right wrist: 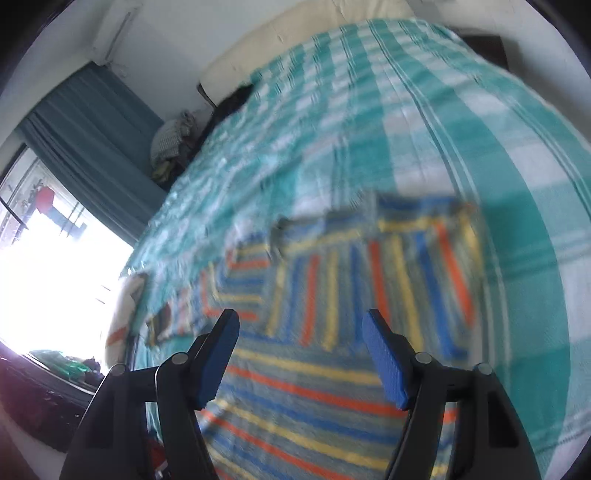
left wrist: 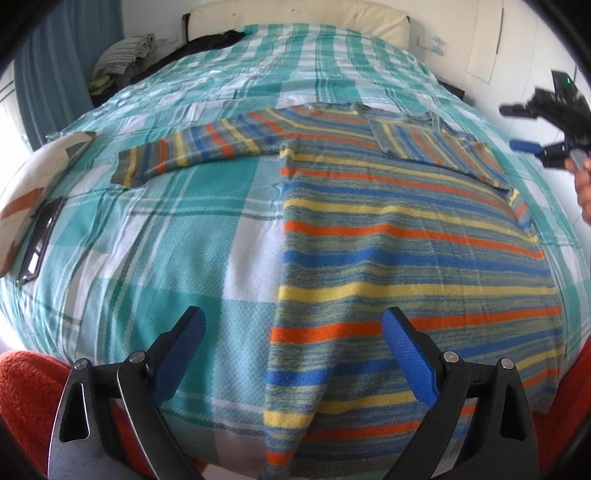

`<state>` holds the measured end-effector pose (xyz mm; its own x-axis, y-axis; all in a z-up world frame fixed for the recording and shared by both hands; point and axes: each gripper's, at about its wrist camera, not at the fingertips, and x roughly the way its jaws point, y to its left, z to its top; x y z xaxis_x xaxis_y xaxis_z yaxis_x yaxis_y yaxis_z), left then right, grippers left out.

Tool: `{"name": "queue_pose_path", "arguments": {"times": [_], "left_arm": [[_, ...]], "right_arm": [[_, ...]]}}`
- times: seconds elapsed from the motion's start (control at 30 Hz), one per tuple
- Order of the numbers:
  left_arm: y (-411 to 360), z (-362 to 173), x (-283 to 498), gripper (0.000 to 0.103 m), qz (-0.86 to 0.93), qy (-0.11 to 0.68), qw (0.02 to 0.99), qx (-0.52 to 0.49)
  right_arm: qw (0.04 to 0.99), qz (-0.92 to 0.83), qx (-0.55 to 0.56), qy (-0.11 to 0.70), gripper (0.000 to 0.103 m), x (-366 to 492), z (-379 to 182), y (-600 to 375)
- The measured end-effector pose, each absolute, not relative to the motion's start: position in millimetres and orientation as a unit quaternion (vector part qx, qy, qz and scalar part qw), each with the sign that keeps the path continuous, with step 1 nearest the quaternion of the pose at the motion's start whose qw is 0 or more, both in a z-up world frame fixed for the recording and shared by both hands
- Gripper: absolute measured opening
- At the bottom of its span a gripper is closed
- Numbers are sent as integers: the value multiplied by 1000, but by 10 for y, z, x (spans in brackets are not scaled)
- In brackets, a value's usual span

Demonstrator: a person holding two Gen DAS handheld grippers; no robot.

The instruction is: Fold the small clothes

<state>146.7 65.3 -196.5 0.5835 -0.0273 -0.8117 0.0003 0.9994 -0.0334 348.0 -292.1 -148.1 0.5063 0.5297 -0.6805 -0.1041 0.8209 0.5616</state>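
On the checked bedspread (left wrist: 155,229) we see the striped sweater (left wrist: 406,236), lower hem cut off; left gripper (left wrist: 293,332) and right gripper (right wrist: 301,332) both spread, empty.

A teal checked bedspread (left wrist: 184,229) covers the bed, a cream headboard (left wrist: 295,18) behind it. Teal curtains (right wrist: 96,140) hang beside a bright window (right wrist: 55,258).

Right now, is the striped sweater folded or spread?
Partly folded: the striped sweater has one sleeve folded across its chest, the other sleeve spread on the bedspread.
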Motion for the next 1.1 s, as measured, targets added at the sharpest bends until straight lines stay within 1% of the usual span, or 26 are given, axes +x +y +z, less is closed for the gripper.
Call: {"name": "queue_pose_path", "arguments": {"times": [0.1, 0.17, 0.27, 0.37, 0.5, 0.53, 0.57, 0.6, 0.67, 0.8, 0.97, 1.03, 1.07, 1.1], "left_arm": [[545, -1977, 1422, 97, -9, 450, 893, 16], [453, -1986, 1369, 97, -11, 441, 896, 49], [333, -2031, 1330, 97, -20, 438, 895, 81], [208, -2119, 1326, 97, -29, 444, 889, 111], [84, -2174, 1289, 97, -31, 439, 886, 146], [73, -2181, 1280, 97, -33, 439, 885, 150], [76, -2187, 1277, 97, -34, 442, 884, 149], [83, -2192, 1275, 97, -34, 443, 884, 147], [127, -2190, 1276, 97, -35, 448, 882, 138], [170, -2187, 1301, 97, -36, 454, 882, 122], [181, -2154, 1318, 97, -40, 450, 886, 106], [174, -2151, 1311, 97, -43, 448, 887, 102], [172, -2151, 1305, 97, -43, 448, 887, 100], [169, -2154, 1297, 97, -44, 448, 887, 99]], "right_arm": [[842, 156, 223, 466, 70, 3228, -1719, -3116], [870, 110, 144, 459, 70, 3016, -1839, -3146], [879, 83, 34, 469, 70, 2784, -2076, -3096], [879, 65, -15, 471, 69, 2723, -2263, -3105], [893, 33, -59, 445, 69, 2771, -2264, -3166], [892, 23, -75, 446, 69, 2797, -2303, -3182], [881, 5, -89, 464, 69, 2839, -2412, -3224], [876, 3, -76, 477, 70, 2847, -2460, -3284], [882, -1, -30, 470, 73, 2793, -2447, -3426], [888, -7, 7, 461, 72, 2583, -2275, -3482], [911, -14, 48, 409, 75, 1909, -1932, -3438], [918, -27, 73, 390, 77, 1654, -1919, -3414], [918, -37, 88, 384, 79, 1530, -1948, -3419], [916, -44, 100, 387, 80, 1440, -1988, -3409]]}}
